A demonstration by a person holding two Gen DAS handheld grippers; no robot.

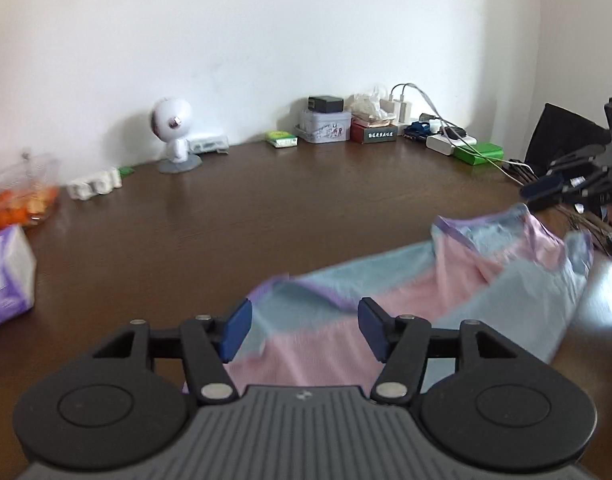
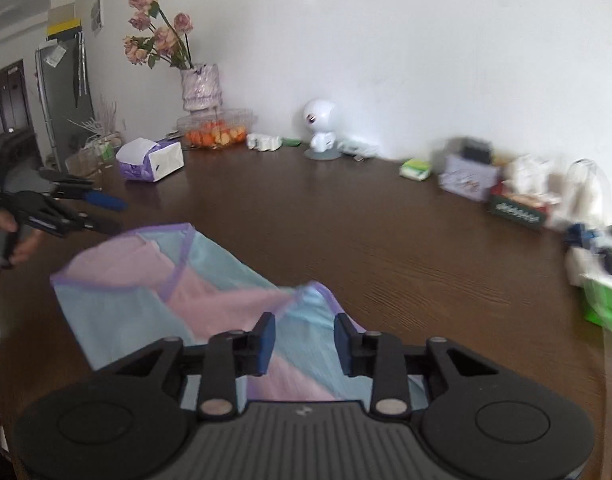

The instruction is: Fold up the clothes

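The left gripper [image 1: 305,330] stands wide open at the bottom centre of its own view, and its blue pads [image 1: 236,330] have nothing between them; they hang just over the near edge of the garment [image 1: 446,292]. This garment, pink and light blue with a purple border, lies crumpled on the brown table [image 1: 266,208] and stretches from the lower centre toward the right of the frame.

In the right wrist view, the right gripper [image 2: 305,344] is also open, a little less wide, with no cloth pinched; the garment [image 2: 154,292] lies under it and spreads to the lower left. The left gripper [image 2: 82,212] appears at the left edge there, held by a hand [image 2: 14,236], beside the far corner of the cloth; whether it touches the cloth I cannot tell.

Farther back, along the white wall, there stand a white figurine [image 2: 322,128], a vase with flowers [image 2: 200,86], a tissue pack [image 2: 152,160] and a basket of oranges [image 2: 214,128].
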